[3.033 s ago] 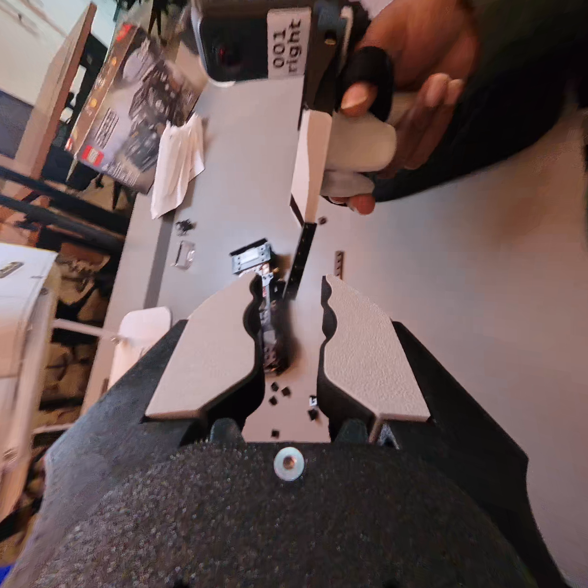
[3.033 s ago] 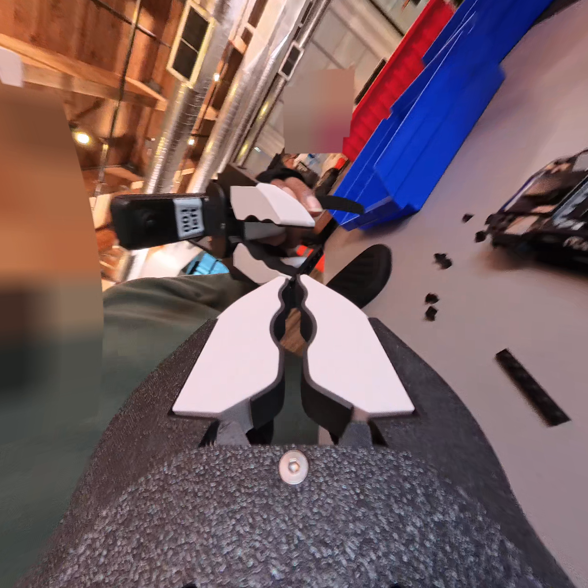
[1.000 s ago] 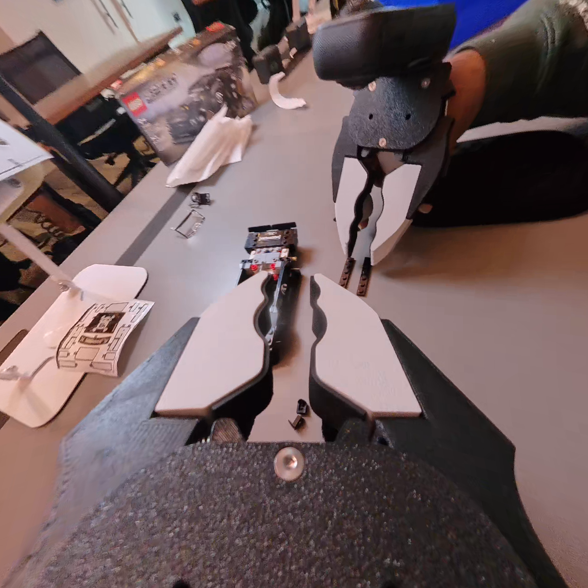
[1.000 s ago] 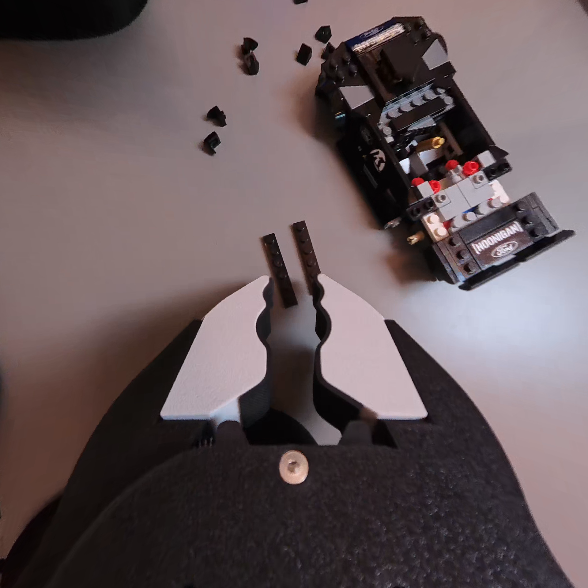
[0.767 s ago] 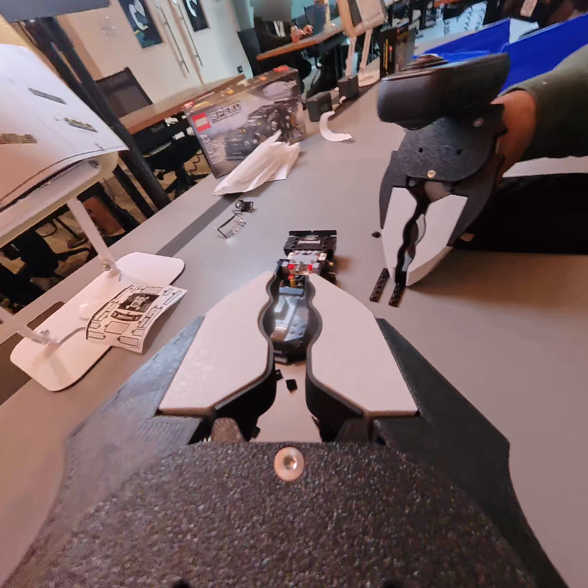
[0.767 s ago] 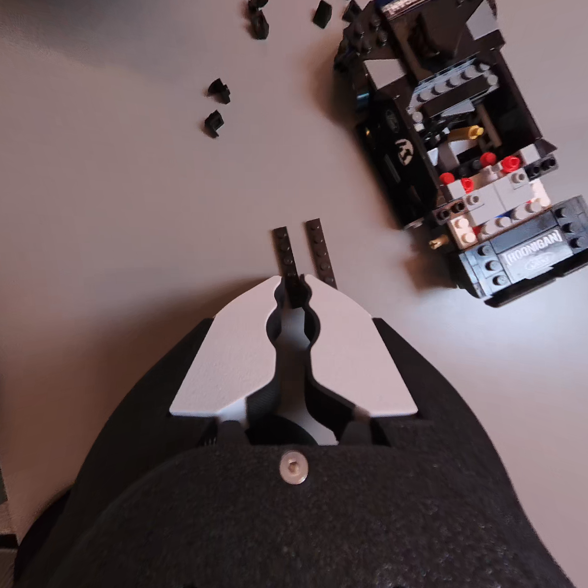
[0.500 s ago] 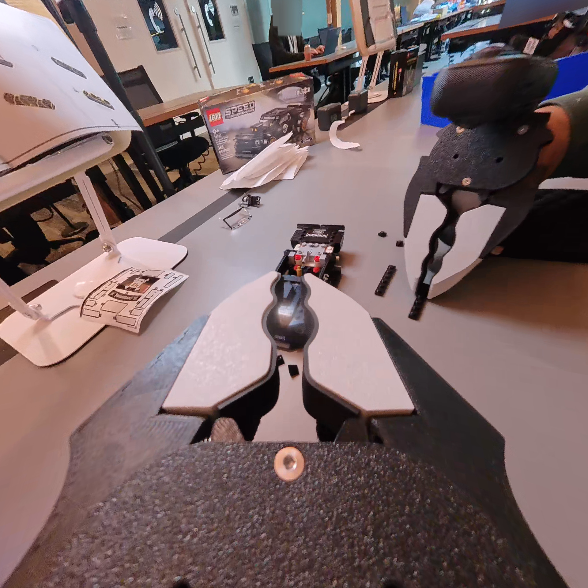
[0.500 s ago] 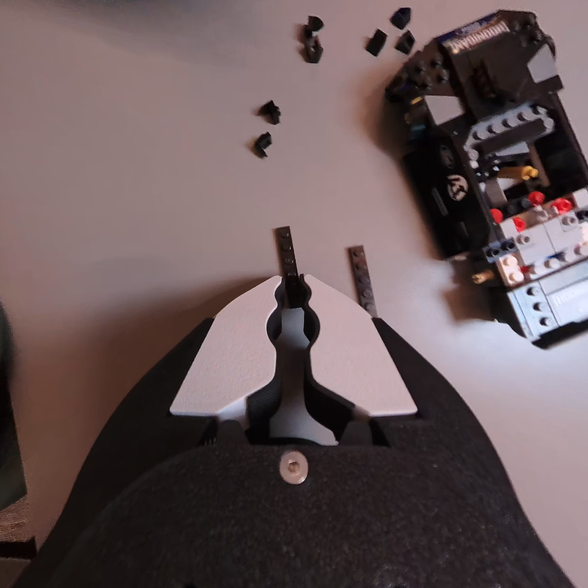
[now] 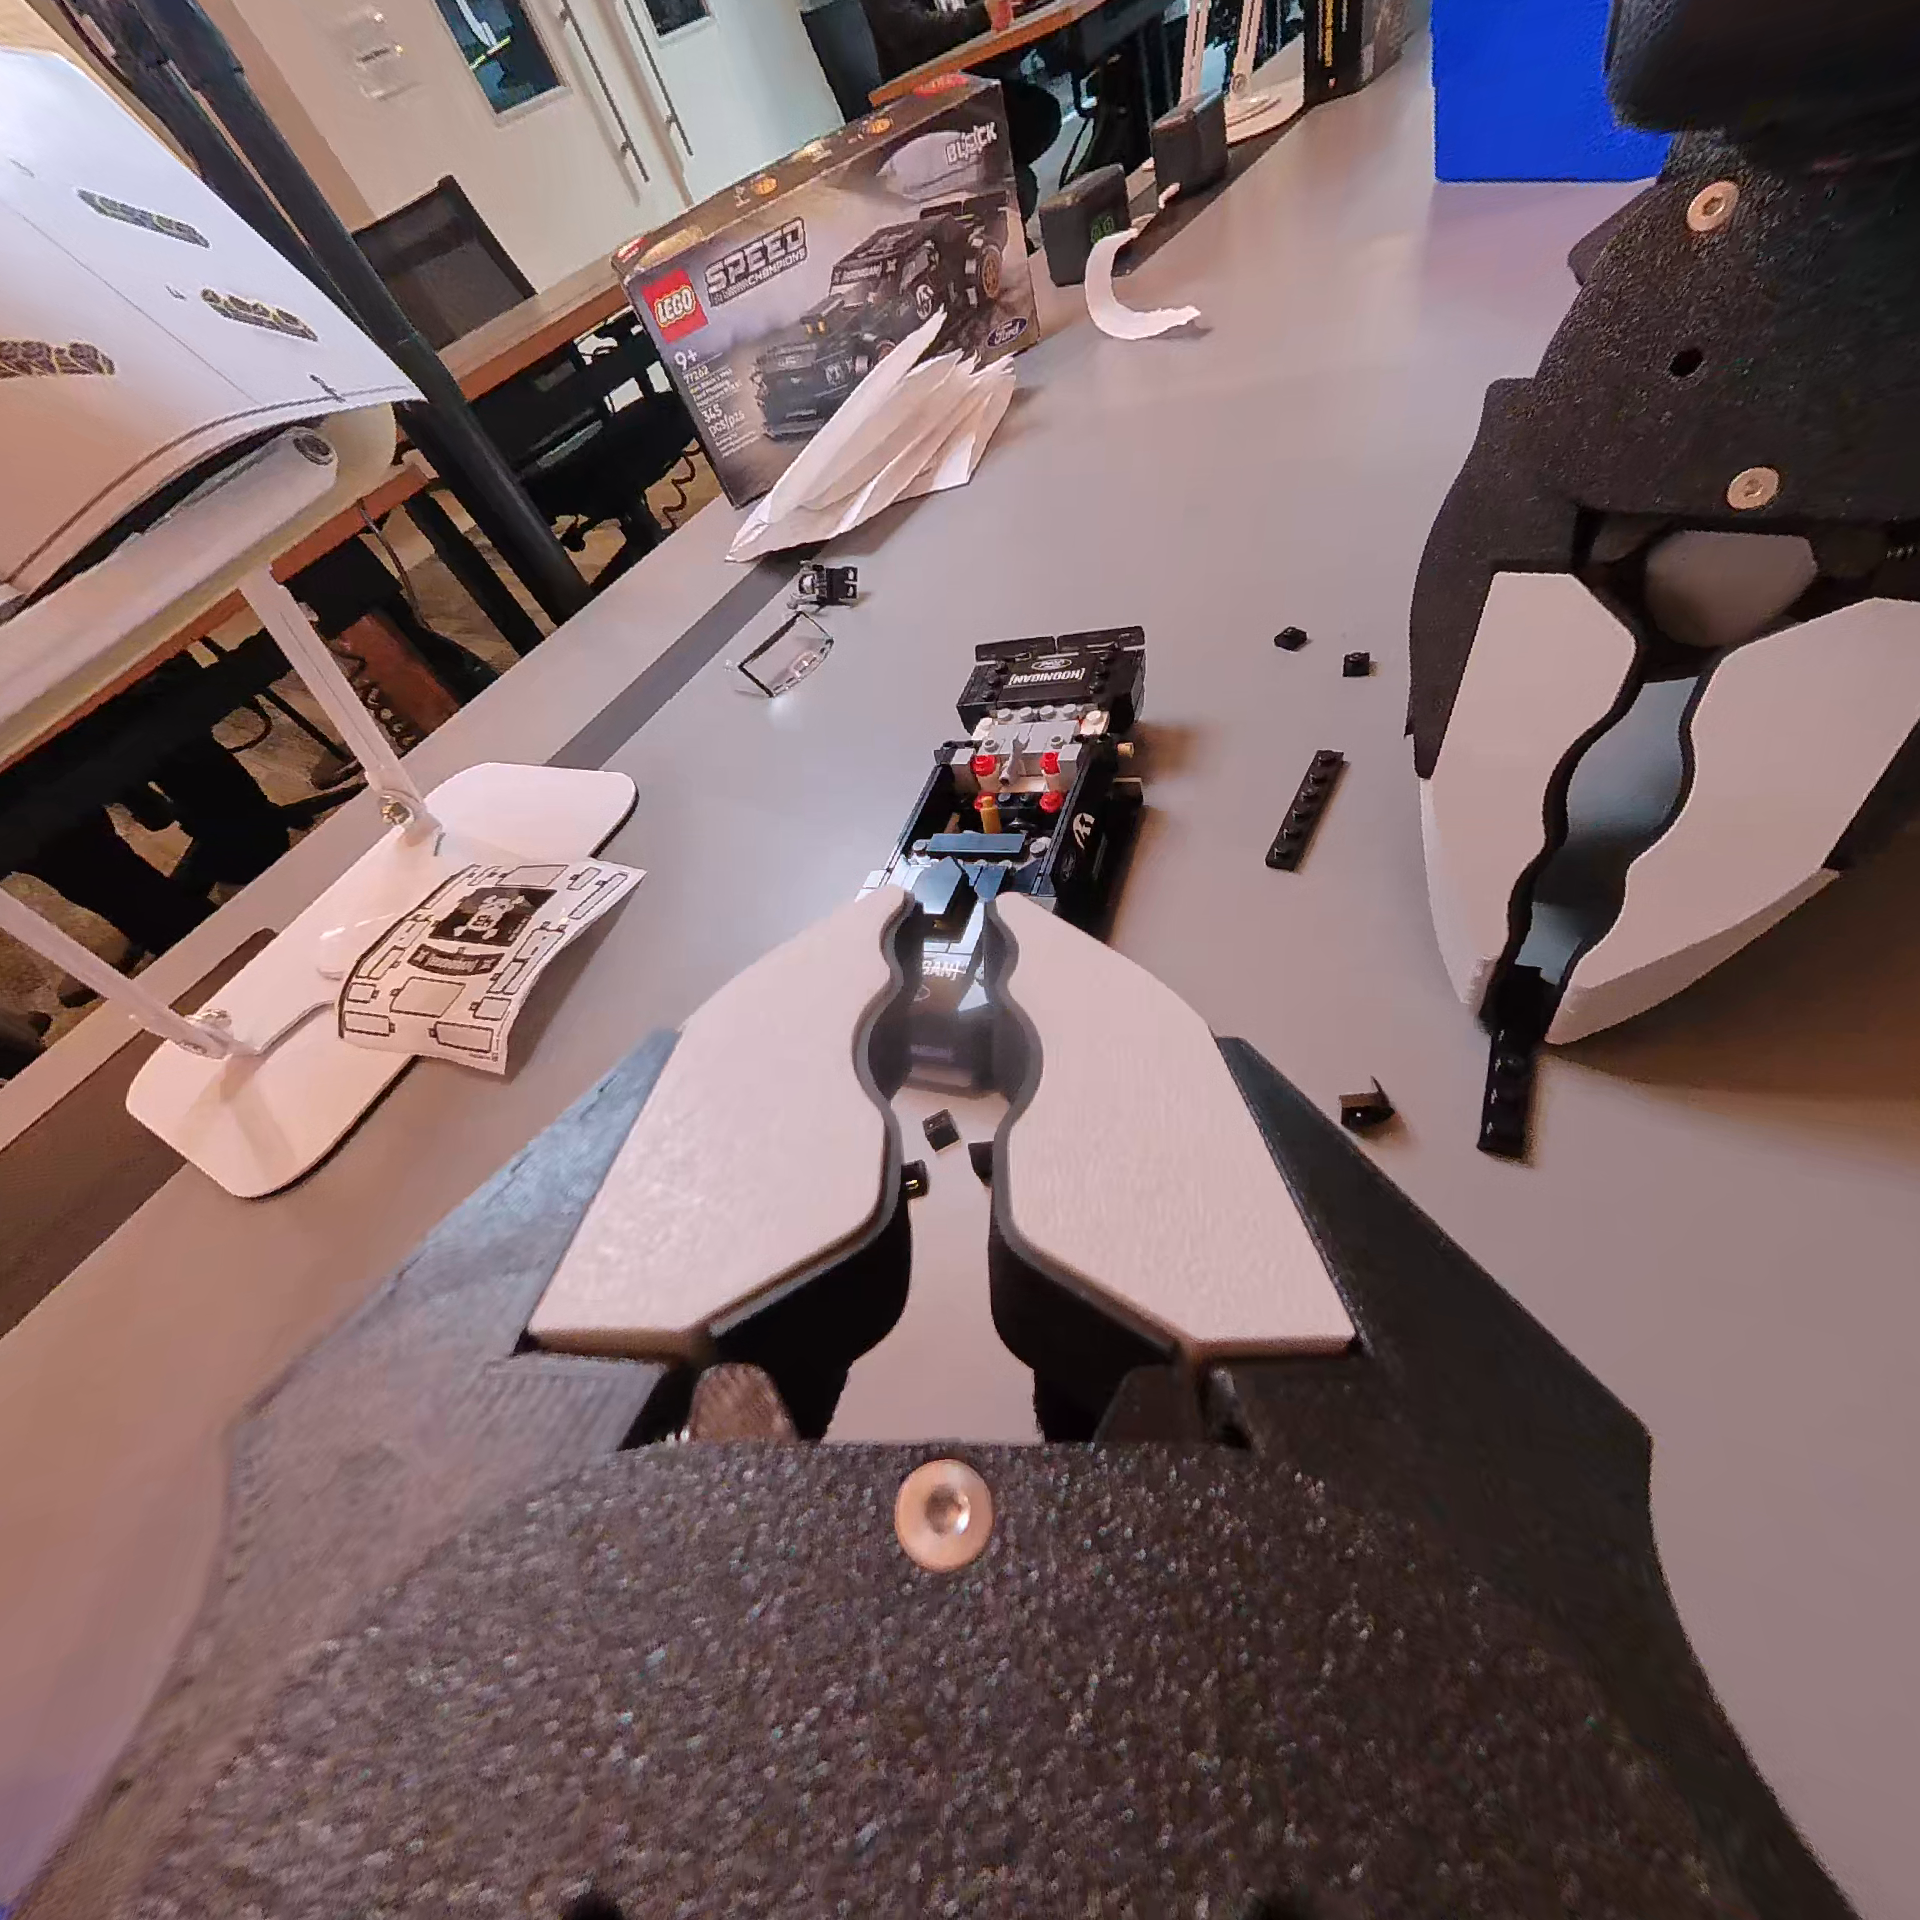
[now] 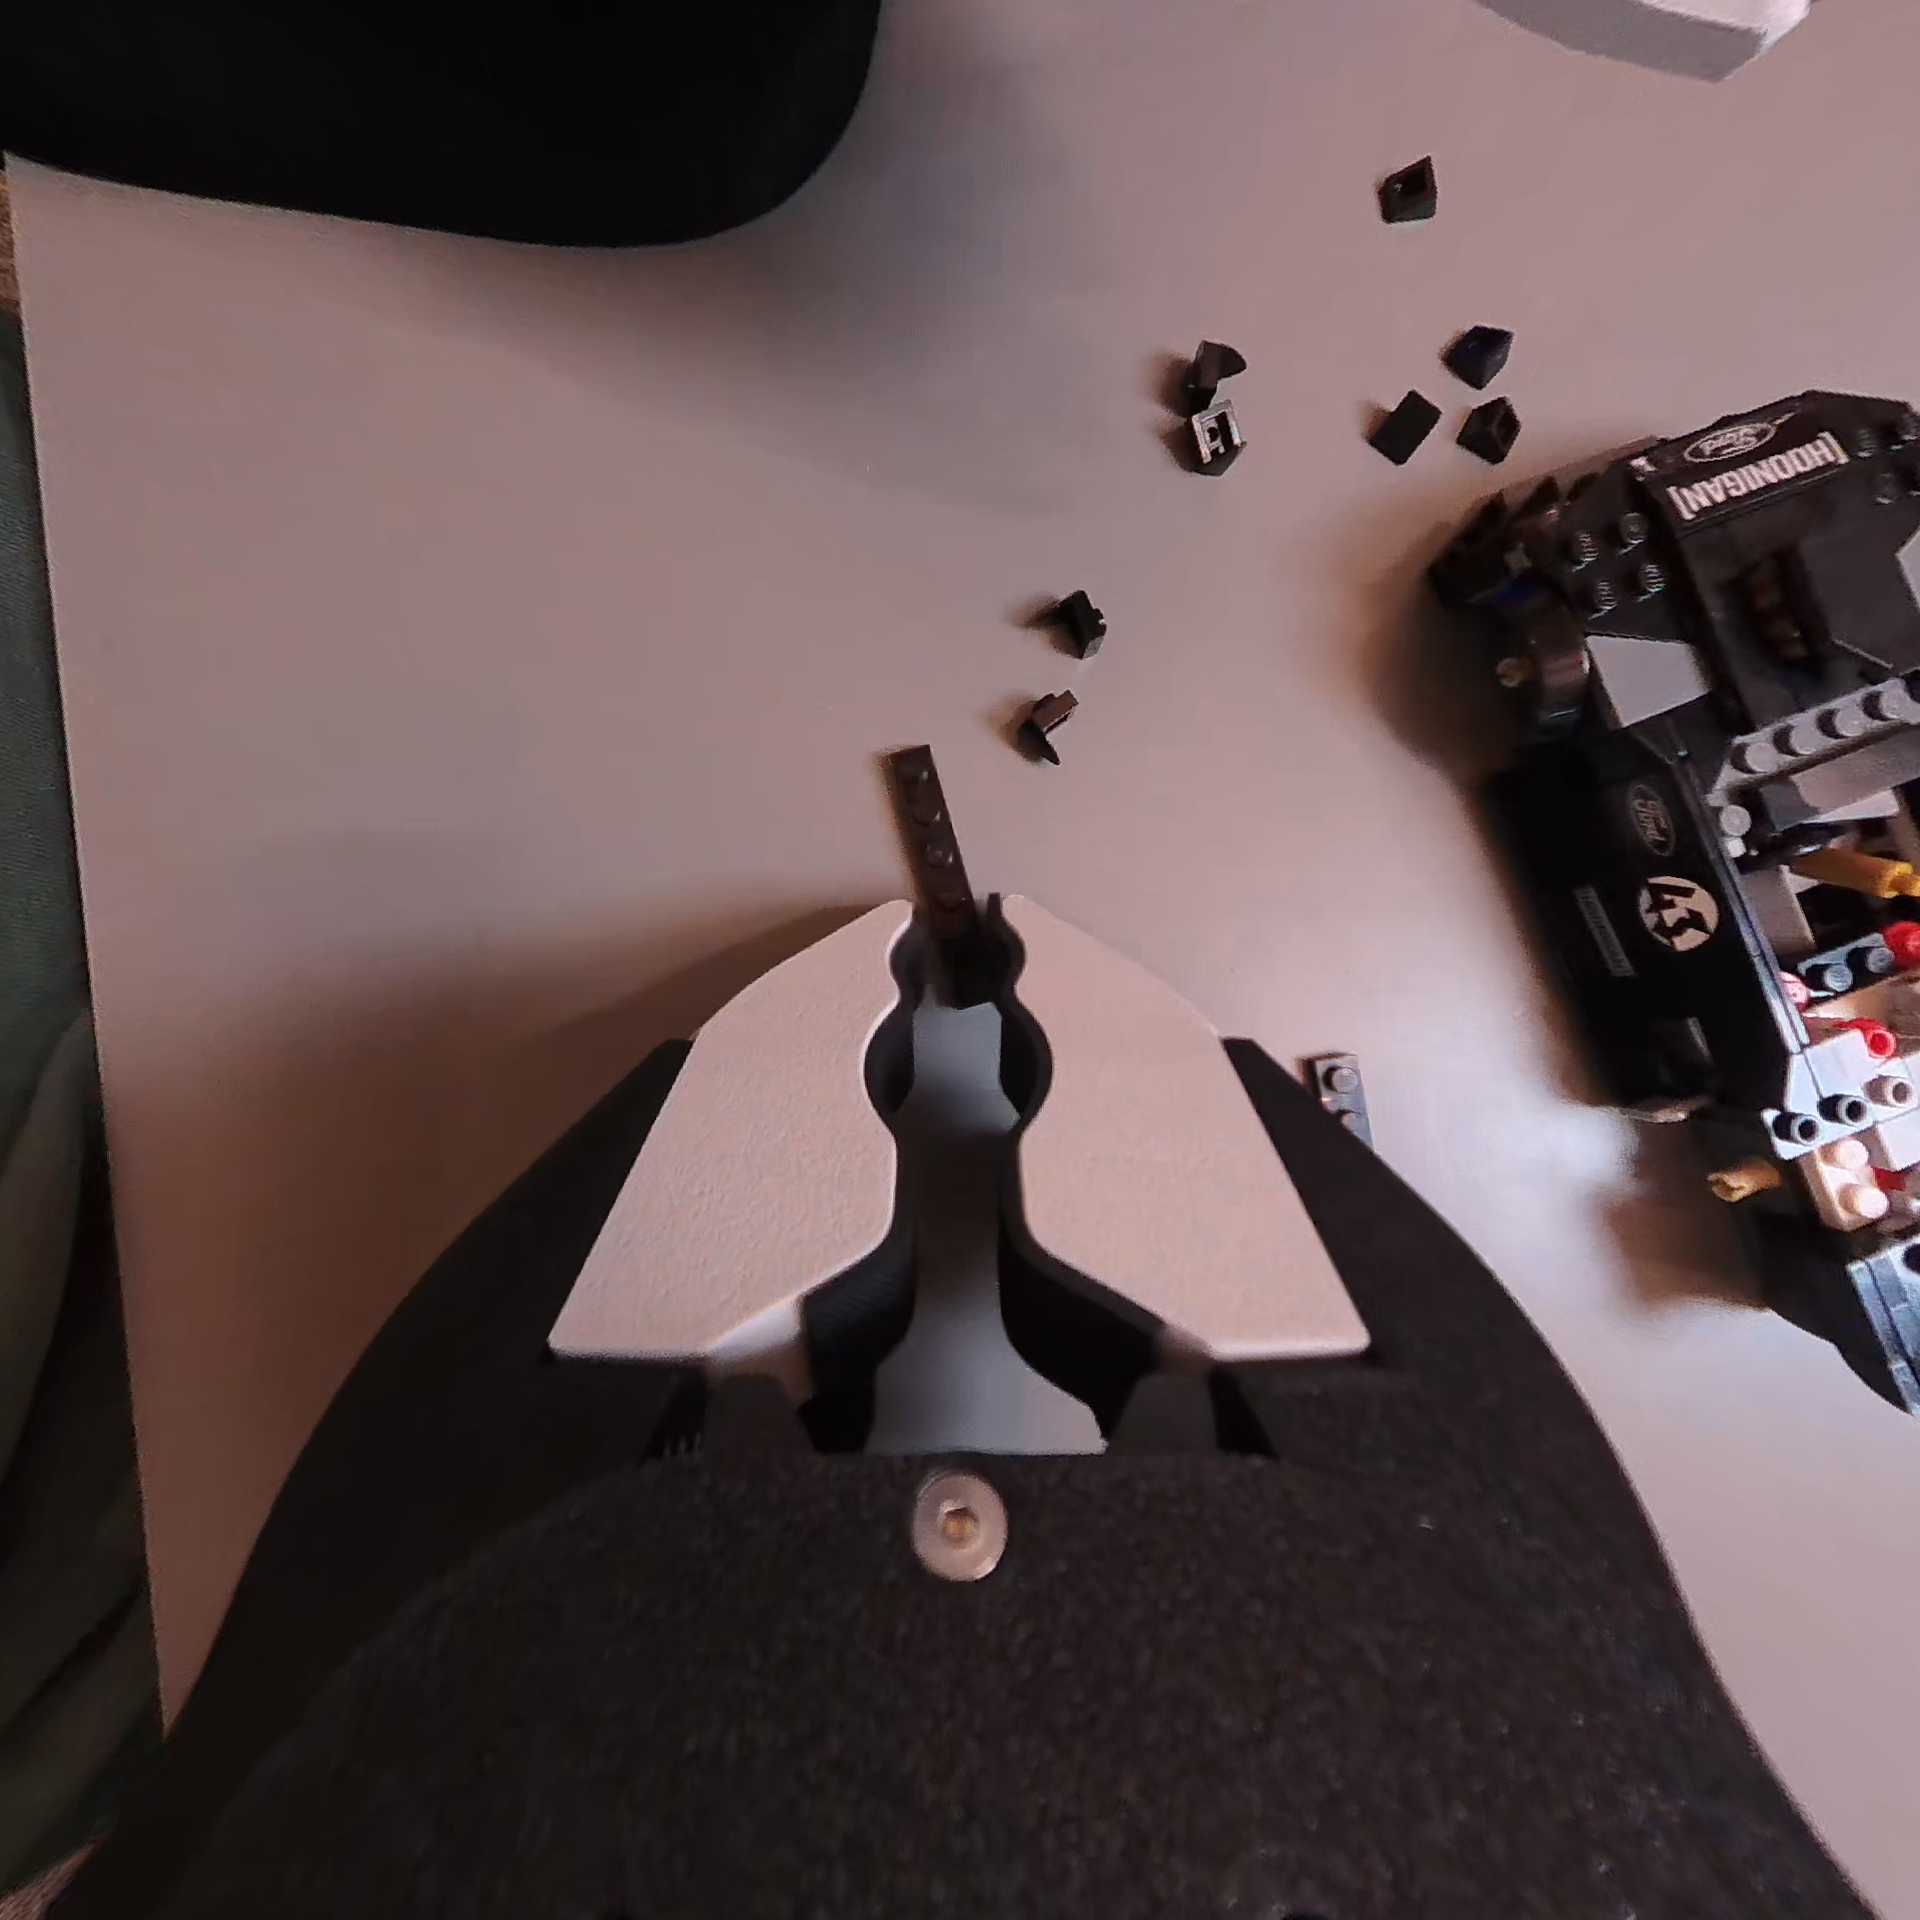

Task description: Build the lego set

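Right now we are pinching one end of a thin black plate [image 10: 932,831] in our right gripper [image 10: 956,925], its free end angling down toward the grey table [image 10: 520,582]. Our left gripper [image 9: 948,914] is closing around the nose of the half-built black car [image 9: 1023,810]; whether it is truly clamping it, we cannot tell. A second plate [image 9: 1305,808] is lying beside the car, with small black pieces [image 10: 1070,665] scattered near. We are risking a slip: gripped only at its tip, the plate could pivot or drop.
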A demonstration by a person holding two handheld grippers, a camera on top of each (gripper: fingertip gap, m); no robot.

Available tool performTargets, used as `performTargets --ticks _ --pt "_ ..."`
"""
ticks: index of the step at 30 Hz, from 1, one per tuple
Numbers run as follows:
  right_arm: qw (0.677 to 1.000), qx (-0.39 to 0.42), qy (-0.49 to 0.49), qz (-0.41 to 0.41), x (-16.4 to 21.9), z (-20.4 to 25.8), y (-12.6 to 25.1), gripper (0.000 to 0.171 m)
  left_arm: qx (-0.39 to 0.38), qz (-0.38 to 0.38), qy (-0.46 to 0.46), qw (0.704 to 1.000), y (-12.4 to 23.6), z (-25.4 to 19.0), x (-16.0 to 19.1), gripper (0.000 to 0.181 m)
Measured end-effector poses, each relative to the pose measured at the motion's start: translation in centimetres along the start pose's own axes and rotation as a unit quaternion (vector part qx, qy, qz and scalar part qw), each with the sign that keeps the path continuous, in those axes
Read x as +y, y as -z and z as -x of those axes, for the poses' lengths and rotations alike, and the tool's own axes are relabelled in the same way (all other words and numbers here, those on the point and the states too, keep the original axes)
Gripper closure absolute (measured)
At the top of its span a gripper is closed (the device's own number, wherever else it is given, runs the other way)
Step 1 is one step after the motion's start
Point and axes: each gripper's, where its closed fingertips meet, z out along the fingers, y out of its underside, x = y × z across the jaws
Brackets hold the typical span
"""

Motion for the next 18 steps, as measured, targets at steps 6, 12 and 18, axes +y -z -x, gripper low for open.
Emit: performTargets --ticks 6,12,18 --pt "0.997 0.027 -0.034 -0.066 -0.7 -1.7 2.6 0.151 -0.004 0.008 -0.008 1.000 -0.1 0.1 0.3 0.170" --pt "0.998 0.061 -0.025 -0.019 2.9 -6.3 4.8 0.152 0.000 0.027 -0.013 1.000 -0.6 -0.1 1.2 0.170" --pt "0.999 0.015 -0.004 0.033 4.5 -7.6 3.3 0.152 0.003 0.040 -0.021 0.999 -0.8 -0.2 1.9 0.172"
